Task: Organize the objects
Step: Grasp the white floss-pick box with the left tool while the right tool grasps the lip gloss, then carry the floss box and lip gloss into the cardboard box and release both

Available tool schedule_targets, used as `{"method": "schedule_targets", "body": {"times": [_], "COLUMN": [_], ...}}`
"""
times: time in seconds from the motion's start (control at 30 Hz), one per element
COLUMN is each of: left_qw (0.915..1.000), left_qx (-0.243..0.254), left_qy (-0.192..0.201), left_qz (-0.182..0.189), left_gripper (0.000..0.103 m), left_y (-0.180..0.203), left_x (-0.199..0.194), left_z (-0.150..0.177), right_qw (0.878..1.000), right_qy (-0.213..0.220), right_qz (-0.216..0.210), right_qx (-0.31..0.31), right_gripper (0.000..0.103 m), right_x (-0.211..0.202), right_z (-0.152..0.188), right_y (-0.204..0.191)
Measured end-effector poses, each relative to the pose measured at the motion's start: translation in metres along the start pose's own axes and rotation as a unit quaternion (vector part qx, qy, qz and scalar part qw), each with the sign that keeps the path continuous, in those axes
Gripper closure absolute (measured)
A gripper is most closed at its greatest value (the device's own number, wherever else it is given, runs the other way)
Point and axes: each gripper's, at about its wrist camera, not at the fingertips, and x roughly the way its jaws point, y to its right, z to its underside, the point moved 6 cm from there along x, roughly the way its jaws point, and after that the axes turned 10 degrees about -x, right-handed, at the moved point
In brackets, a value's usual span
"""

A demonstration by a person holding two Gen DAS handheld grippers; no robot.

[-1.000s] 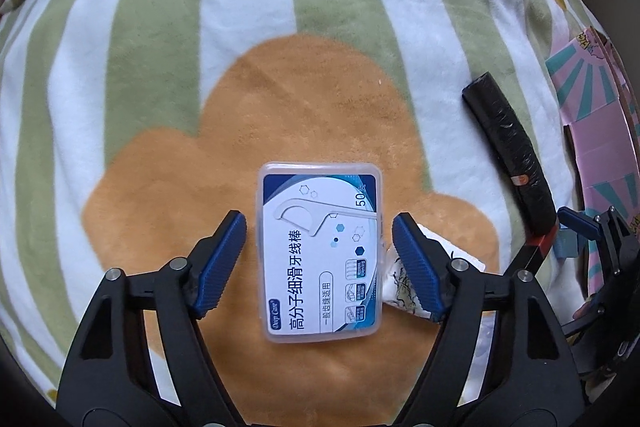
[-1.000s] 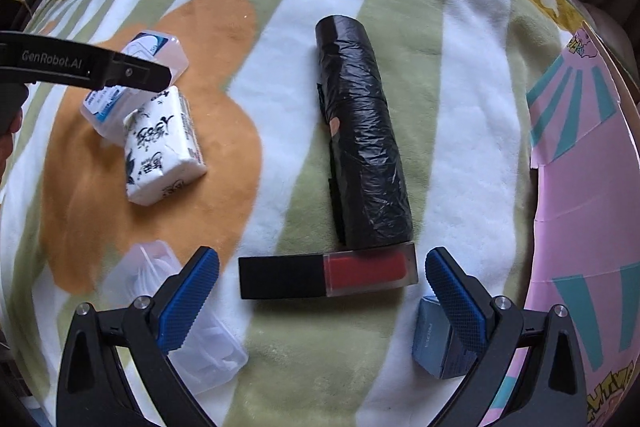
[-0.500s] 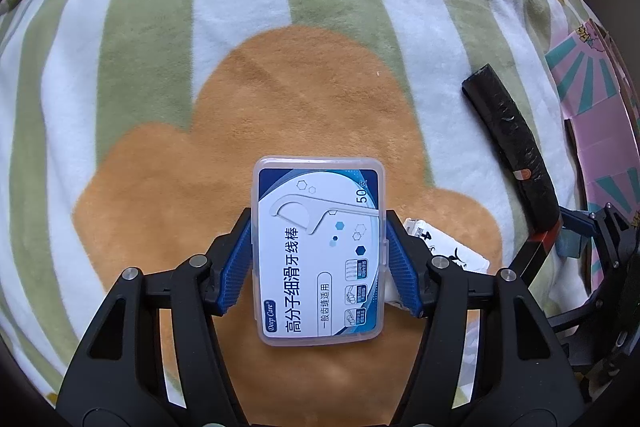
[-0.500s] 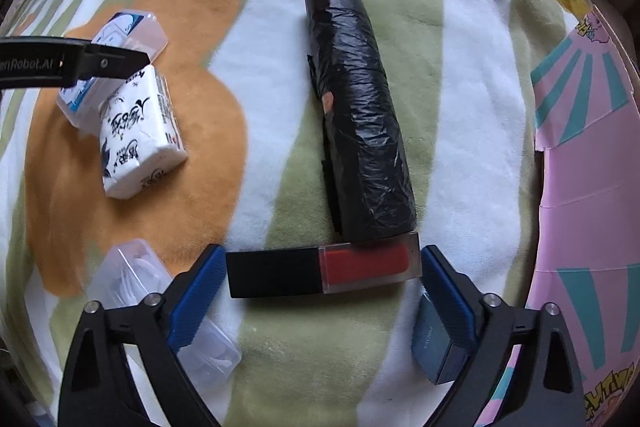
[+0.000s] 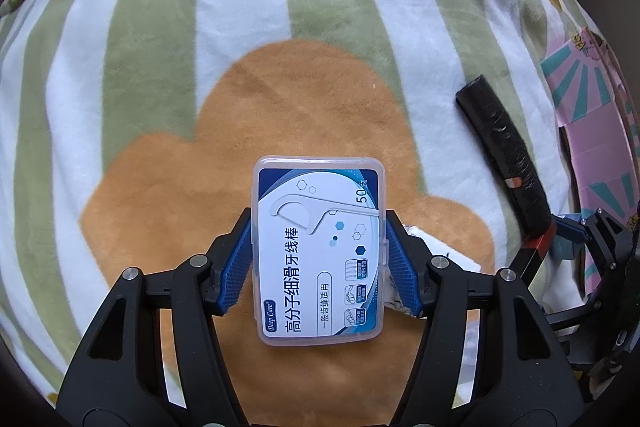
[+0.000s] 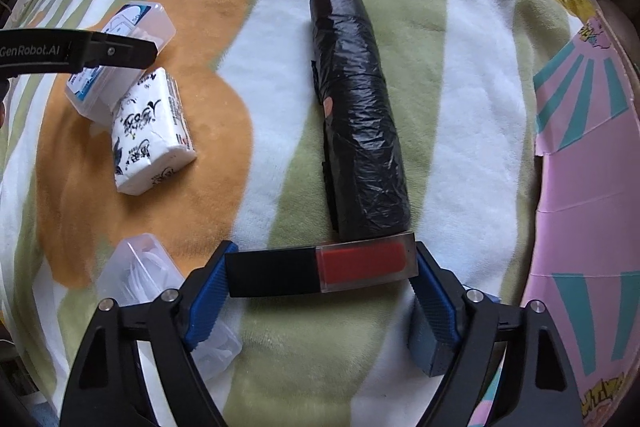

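Note:
My left gripper (image 5: pixel 320 267) is shut on a clear dental floss pick box (image 5: pixel 320 251) with a blue and white label, held over the orange patch of the blanket. It also shows in the right wrist view (image 6: pixel 120 55) under the left gripper's arm. My right gripper (image 6: pixel 322 271) is shut end to end on a black and red lip gloss tube (image 6: pixel 320 269) lying crosswise. A black roll of trash bags (image 6: pixel 358 115) lies just beyond the tube. A white tissue pack (image 6: pixel 150 131) lies beside the floss box.
A green, white and orange striped blanket (image 5: pixel 320 7) covers the surface. A pink and teal cardboard box (image 6: pixel 592 187) stands at the right. A clear plastic box (image 6: pixel 136 267) lies by my right gripper's left finger, a small blue box (image 6: pixel 424 351) by its right finger.
My left gripper closed on the floss box and lifted it slightly. My right gripper closed on the ends of the lip gloss tube.

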Motion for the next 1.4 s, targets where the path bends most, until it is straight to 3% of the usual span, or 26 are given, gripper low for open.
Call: {"method": "schedule_targets", "body": {"times": [0.4, 0.5, 0.6, 0.73, 0.9, 1.13, 1.4], "left_qw": [0.9995, 0.9989, 0.998, 0.9961, 0.993, 0.988, 0.9849], "left_qx": [-0.011, -0.019, -0.03, -0.041, -0.053, -0.082, -0.091], "left_qy": [0.029, 0.042, 0.055, 0.078, 0.105, 0.13, 0.147], "left_qz": [0.007, 0.007, 0.007, 0.005, -0.009, -0.016, -0.003], "left_gripper": [0.045, 0.045, 0.045, 0.045, 0.045, 0.045, 0.045], "left_y": [0.004, 0.006, 0.002, 0.01, 0.021, 0.036, 0.042], "left_x": [-0.062, -0.09, -0.125, -0.174, -0.225, -0.27, -0.288], "left_z": [-0.009, -0.007, 0.0, 0.011, 0.031, 0.065, 0.082], "right_qw": [0.999, 0.999, 0.998, 0.995, 0.992, 0.99, 0.987], "right_qy": [0.035, 0.05, 0.068, 0.091, 0.117, 0.131, 0.155], "right_qz": [0.008, 0.008, 0.008, 0.004, 0.002, 0.002, -0.013], "right_qx": [-0.002, 0.003, 0.013, 0.031, 0.049, 0.056, 0.045], "right_gripper": [0.022, 0.022, 0.022, 0.022, 0.022, 0.022, 0.022], "right_x": [-0.072, -0.096, -0.119, -0.168, -0.215, -0.252, -0.269], "right_z": [0.012, -0.003, -0.058, -0.081, -0.084, -0.062, -0.05], "right_y": [0.007, 0.006, -0.001, -0.005, -0.003, -0.013, -0.028]}}
